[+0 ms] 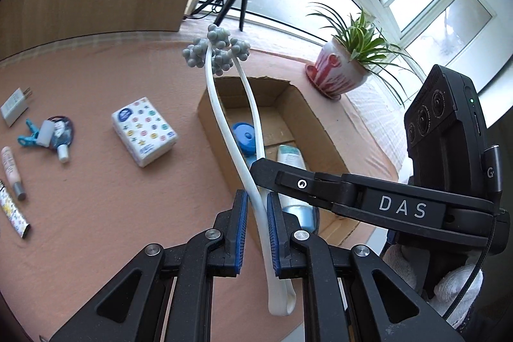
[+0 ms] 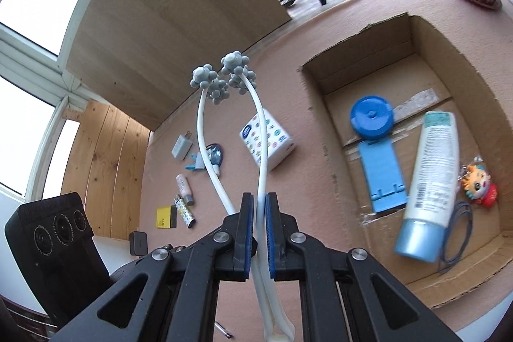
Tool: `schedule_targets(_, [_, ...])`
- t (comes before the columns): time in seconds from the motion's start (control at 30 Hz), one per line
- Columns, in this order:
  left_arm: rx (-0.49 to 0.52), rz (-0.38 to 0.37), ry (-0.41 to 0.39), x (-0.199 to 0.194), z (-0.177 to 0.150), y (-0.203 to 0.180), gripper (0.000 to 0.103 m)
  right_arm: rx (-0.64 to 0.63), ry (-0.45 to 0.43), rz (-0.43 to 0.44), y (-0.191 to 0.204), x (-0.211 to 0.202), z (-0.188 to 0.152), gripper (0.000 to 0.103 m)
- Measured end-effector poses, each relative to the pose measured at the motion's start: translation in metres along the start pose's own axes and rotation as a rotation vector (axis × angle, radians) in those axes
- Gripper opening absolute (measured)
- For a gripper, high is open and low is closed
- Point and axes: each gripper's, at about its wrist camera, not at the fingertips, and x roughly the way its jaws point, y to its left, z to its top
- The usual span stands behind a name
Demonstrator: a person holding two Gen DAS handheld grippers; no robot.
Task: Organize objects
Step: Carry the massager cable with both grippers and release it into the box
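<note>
Both tongs, left gripper [image 1: 256,233] and right gripper [image 2: 260,233], clamped on the white massager [image 1: 253,169] held above the cardboard box [image 1: 323,130] at 1 o'clock; unequal release could swing its knobbed heads onto the rim

The white two-armed massager [image 2: 205,130] looks like smooth, slightly glossy plastic, its grey knobbly balls [image 2: 239,71] at twelve o'clock matt and rubbery. The ribbed blue pads [image 2: 246,233] read as soft rubber, set on matt black plastic gripper fingers [image 2: 288,249] with brushed metal pins [image 2: 358,253]. The salmon-pink tabletop [image 2: 320,34] is finely rough and matt. At three o'clock, the brown cardboard box [image 2: 474,60] is dull, torn-edged paperboard; inside it the white tube with pale blue cap [image 2: 429,178] has a satin sheen. The pale wooden panel [image 2: 179,21] at eleven o'clock shows grain, matt. The patterned tissue pack [image 1: 144,130] wears shiny plastic film.
</note>
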Motion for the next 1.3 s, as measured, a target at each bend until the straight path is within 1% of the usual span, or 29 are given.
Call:
schedule_targets(0.1, [0.024,-0.014,0.006,0.017,0.007,-0.020,0.012,0.023,-0.024,-0.016,-0.019,-0.014,0.010,0.008])
schedule_targets(0.27, [0.023,-0.050,0.022,0.046,0.020,-0.041,0.012,0.032,-0.048,-0.054,-0.047,-0.029,0.025,0.008])
schedule_targets(0.53, [0.032,-0.049,0.044,0.085,0.033,-0.065,0.012,0.038,-0.054,-0.089,-0.083,-0.038,0.043,0.008])
schedule_targets(0.7, [0.035,-0.042,0.054,0.097,0.033,-0.071,0.012,0.046,-0.050,-0.087,-0.097,-0.038,0.050,0.008])
schedule_targets(0.77, [0.040,-0.034,0.058,0.100,0.033,-0.074,0.014,0.048,-0.047,-0.088,-0.101,-0.038,0.051,0.009])
schedule_targets(0.8, [0.043,-0.027,0.063,0.102,0.033,-0.074,0.020,0.053,-0.048,-0.090,-0.103,-0.038,0.051,0.009])
schedule_targets(0.83, [0.043,-0.011,0.075,0.104,0.032,-0.074,0.038,0.058,-0.051,-0.095,-0.105,-0.038,0.051,0.010])
schedule_targets(0.87, [0.037,0.007,0.077,0.104,0.032,-0.073,0.048,0.057,-0.052,-0.106,-0.106,-0.037,0.050,0.014])
schedule_targets(0.9, [0.030,0.018,0.066,0.104,0.031,-0.071,0.057,0.052,-0.056,-0.124,-0.107,-0.037,0.051,0.030])
schedule_targets(0.93, [0.028,0.021,0.064,0.104,0.031,-0.070,0.056,0.047,-0.068,-0.151,-0.107,-0.038,0.050,0.044])
schedule_targets(0.97, [0.026,0.022,0.067,0.104,0.031,-0.068,0.056,0.041,-0.089,-0.171,-0.106,-0.040,0.049,0.046])
schedule_targets(1.0, [0.024,0.024,0.067,0.104,0.030,-0.067,0.056,0.033,-0.105,-0.181,-0.106,-0.042,0.048,0.047])
schedule_targets(1.3, [0.040,0.069,0.071,0.093,0.019,-0.064,0.056,0.012,-0.121,-0.187,-0.103,-0.047,0.042,0.048])
